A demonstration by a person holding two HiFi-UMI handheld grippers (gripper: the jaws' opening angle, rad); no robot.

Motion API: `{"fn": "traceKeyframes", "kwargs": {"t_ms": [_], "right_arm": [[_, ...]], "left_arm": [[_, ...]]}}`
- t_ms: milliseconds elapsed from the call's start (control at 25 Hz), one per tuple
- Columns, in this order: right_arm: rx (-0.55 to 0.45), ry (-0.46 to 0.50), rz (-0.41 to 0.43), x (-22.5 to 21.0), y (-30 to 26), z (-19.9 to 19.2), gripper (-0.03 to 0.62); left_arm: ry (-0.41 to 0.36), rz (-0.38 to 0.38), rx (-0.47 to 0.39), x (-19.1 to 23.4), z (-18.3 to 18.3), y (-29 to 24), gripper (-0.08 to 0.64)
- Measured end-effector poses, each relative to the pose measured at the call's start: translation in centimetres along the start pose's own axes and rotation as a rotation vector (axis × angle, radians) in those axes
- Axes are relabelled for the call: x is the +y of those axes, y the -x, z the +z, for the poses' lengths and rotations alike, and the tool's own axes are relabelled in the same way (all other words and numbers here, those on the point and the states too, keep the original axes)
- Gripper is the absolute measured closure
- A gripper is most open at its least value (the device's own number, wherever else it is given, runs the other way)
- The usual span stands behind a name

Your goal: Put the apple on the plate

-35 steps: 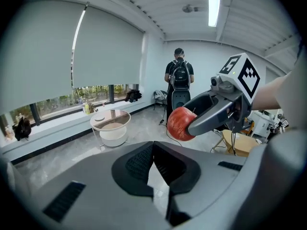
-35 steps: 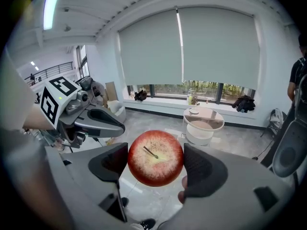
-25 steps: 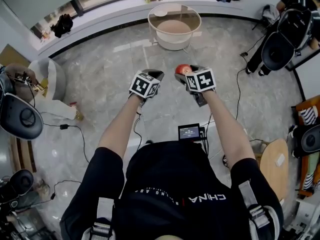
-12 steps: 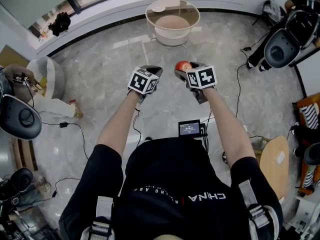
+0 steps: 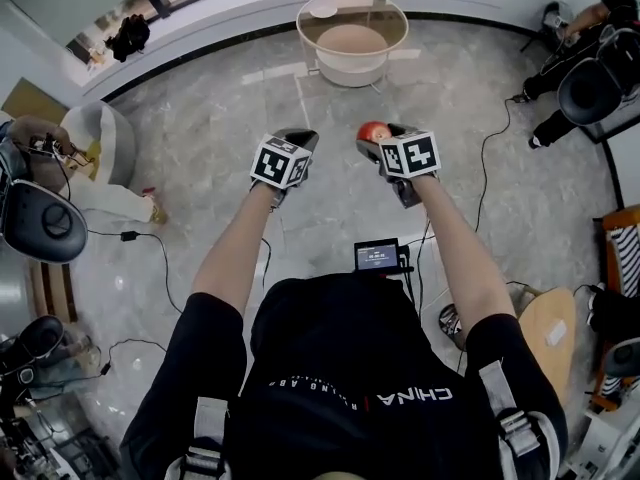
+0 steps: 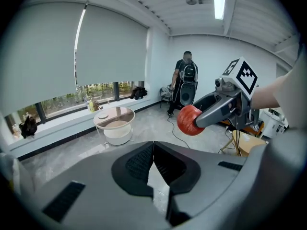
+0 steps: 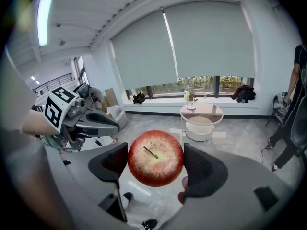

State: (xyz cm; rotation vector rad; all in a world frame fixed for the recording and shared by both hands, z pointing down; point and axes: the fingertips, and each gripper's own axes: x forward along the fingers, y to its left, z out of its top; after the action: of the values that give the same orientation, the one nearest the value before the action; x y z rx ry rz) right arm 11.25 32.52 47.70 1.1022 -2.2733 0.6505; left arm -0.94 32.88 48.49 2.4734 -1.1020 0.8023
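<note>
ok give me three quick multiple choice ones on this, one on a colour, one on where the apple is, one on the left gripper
1. The plate on the round table is:
A black
B red
C white

2. The apple is:
A on the plate
B between the jaws of the right gripper
C on the floor

3. The jaws of the left gripper are:
A shut with nothing between them
B wide open
C shut on the apple

Answers:
1 C, the head view shows a pale white disc on the glass top.
2 B, the right gripper view shows a pad against each side of the apple.
3 A, the left gripper view shows the two pads meeting, with the apple off to the side in the other gripper.
</note>
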Motion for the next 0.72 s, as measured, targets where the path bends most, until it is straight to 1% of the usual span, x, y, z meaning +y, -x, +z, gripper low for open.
{"fn": "traceKeyframes", "kwargs": {"t_ms": [160, 320, 440, 520, 600, 720], "right_arm": [[0.023, 0.014, 0.012, -1.4, -2.2, 0.0, 0.212], [0.033, -0.009, -0.005, -3.7, -5.8, 2.1, 0.212], [0.048, -0.031, -0.012, -3.7, -10.1, 4.7, 0.212], [0.058, -0.044, -0.014, -3.5, -12.7, 6.9, 0.212], [0.068, -0.058, -0.028, -3.9, -14.9, 9.1, 0.212], [0.060, -0.105, -0.061, -5.2, -17.9, 12.7, 0.212]], "left_arm": [[0.020, -0.005, 0.023, 1.6, -0.6, -2.3, 0.541], [0.039, -0.027, 0.005, 5.0, 0.4, -5.0, 0.541], [0.064, -0.052, -0.002, 9.9, 1.3, -6.6, 0.541], [0.079, -0.075, -0.006, 13.3, 2.5, -7.6, 0.541], [0.063, -0.103, -0.006, 16.1, 4.0, -8.7, 0.541], [0.015, -0.141, -0.003, 19.9, 6.0, -10.1, 0.541]]}}
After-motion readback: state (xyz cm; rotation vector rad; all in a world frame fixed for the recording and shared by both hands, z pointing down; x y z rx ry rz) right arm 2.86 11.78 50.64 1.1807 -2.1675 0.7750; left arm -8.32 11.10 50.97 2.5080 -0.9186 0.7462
